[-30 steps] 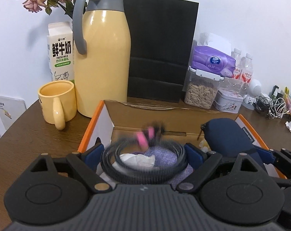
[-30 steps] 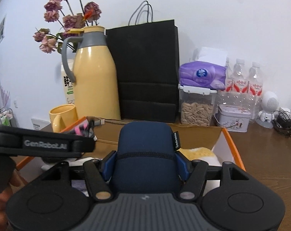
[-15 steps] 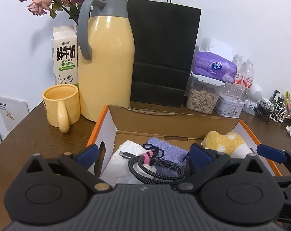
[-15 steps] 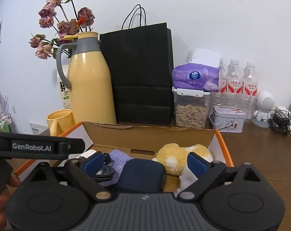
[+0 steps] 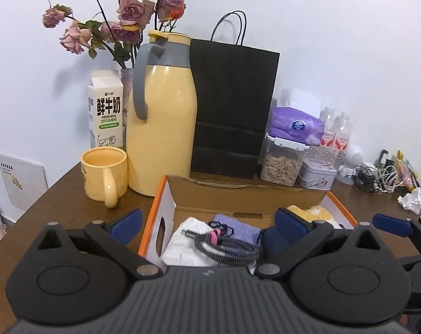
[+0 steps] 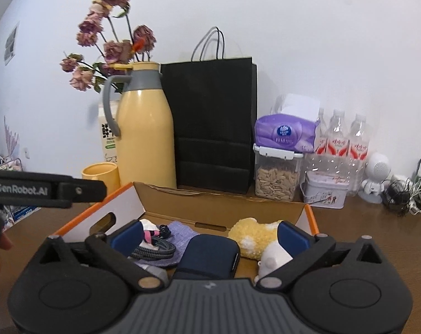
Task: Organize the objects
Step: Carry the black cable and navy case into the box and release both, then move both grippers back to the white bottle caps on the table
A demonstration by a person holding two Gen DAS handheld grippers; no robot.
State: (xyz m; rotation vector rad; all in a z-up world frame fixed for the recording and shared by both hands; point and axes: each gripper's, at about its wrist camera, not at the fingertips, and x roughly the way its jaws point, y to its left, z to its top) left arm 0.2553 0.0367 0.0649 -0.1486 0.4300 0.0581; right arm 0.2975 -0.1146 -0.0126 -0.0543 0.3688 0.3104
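Orange-edged cardboard box (image 5: pixel 166 194) sits on your brown table (image 5: pixel 57 200), and everything you are sorting lies inside it. Your left claw (image 5: pixel 207 221) is spread wide with nothing between its blue pads; its jaws have just been opening. Below it, the coiled braided cable (image 5: pixel 224 246) with a pink tie rests on a white cloth (image 5: pixel 182 246) and a lilac cloth (image 5: pixel 238 228).

Your right claw (image 6: pixel 209 236) is likewise wide apart and empty, its jaws having just been opening. Beneath it the navy zip case (image 6: pixel 207 256) lies on the box floor, just beside the yellow plush toy (image 6: pixel 252 236), with a small white object (image 6: pixel 273 258) near the right pad.

Behind the box stand a yellow thermos jug (image 5: pixel 160 119), a yellow mug (image 5: pixel 103 174), a milk carton (image 5: pixel 106 111), a black paper bag (image 5: pixel 232 105) and a clear container of seeds (image 5: pixel 282 164) topped by a purple tissue pack (image 5: pixel 295 125).
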